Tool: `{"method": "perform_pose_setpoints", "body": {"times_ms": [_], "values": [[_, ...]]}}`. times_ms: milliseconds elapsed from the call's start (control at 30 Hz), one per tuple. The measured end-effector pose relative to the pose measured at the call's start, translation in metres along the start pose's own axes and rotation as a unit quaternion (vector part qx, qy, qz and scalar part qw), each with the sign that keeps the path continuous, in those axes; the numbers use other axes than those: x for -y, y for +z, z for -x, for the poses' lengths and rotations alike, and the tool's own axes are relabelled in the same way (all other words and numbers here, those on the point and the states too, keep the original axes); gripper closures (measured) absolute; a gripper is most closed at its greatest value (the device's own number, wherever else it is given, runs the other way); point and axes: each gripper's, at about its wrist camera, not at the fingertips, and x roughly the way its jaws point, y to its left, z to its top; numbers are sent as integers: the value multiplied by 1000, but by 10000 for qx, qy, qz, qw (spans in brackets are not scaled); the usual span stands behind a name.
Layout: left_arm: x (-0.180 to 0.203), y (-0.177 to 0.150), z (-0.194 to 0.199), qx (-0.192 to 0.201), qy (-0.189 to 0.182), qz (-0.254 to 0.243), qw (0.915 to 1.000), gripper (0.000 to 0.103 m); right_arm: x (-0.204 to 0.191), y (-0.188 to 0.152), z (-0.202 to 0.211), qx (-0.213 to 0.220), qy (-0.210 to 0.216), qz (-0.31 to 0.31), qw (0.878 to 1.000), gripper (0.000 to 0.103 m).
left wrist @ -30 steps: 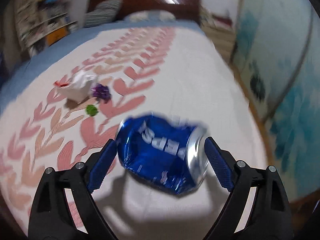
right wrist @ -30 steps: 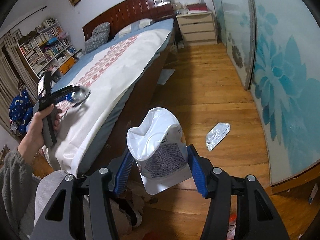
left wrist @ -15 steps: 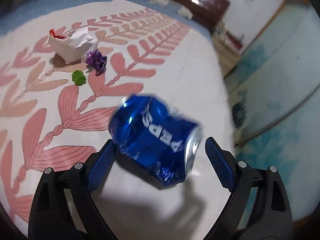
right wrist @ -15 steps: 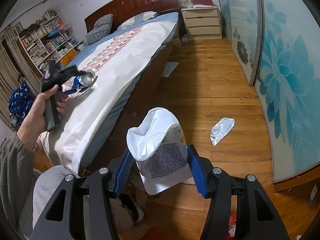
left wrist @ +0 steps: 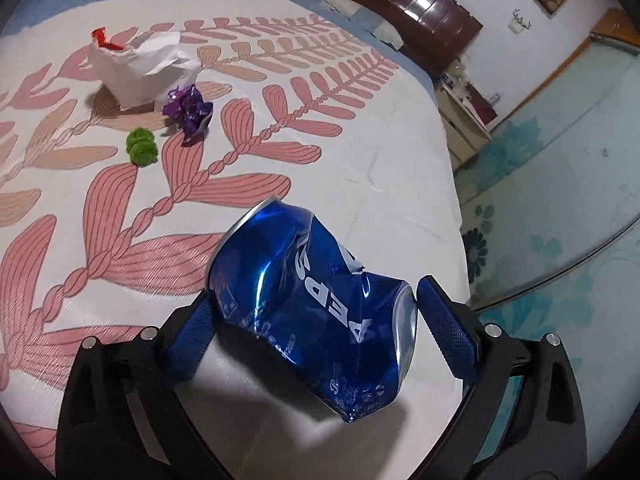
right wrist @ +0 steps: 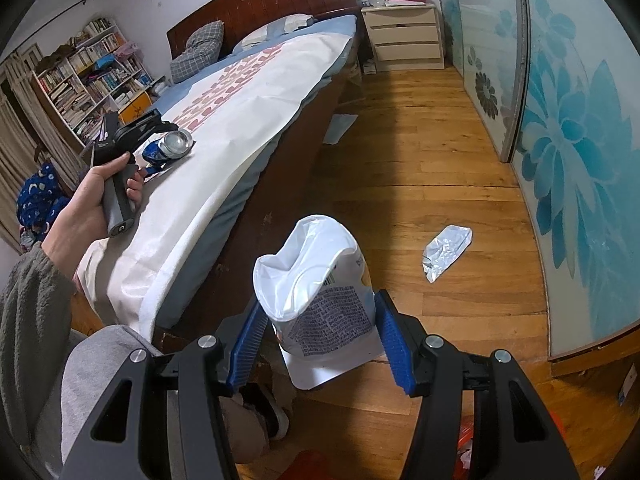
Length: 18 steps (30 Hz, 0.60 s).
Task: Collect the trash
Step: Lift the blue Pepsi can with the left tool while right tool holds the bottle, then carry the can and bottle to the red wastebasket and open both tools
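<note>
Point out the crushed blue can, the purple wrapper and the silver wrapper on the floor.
crushed blue can (left wrist: 312, 304): left wrist view, dented side wall.
purple wrapper (left wrist: 188, 109): left wrist view, middle of the crumpled foil.
silver wrapper (right wrist: 446, 251): right wrist view, its creased middle.

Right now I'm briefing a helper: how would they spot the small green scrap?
Look on the bed's white cover with pink leaves. Beyond the blue can lies a crumpled white bag. The green scrap sits before it, beside purple foil; it alone is green and fuzzy.

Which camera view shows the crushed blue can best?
The left wrist view: the crushed blue can fills the centre, dents and lettering clear. The right wrist view shows it small on the bed, mostly its silver end.
</note>
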Motion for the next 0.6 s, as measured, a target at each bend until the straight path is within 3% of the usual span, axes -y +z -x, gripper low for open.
{"method": "perform_pose_setpoints", "body": {"times_ms": [333,500,600], "values": [[0,0,13,146,-278,167,9994,10,3,-4,-4,-14,-14,-90,10000,47],[18,-10,62,497,-279,-385,9976,10,7,-2,15,201,-29,-40,9998,47],[41,-35,105,641,-295,-858,9938,10,20,3,39,452,-123,-36,9989,47]]}}
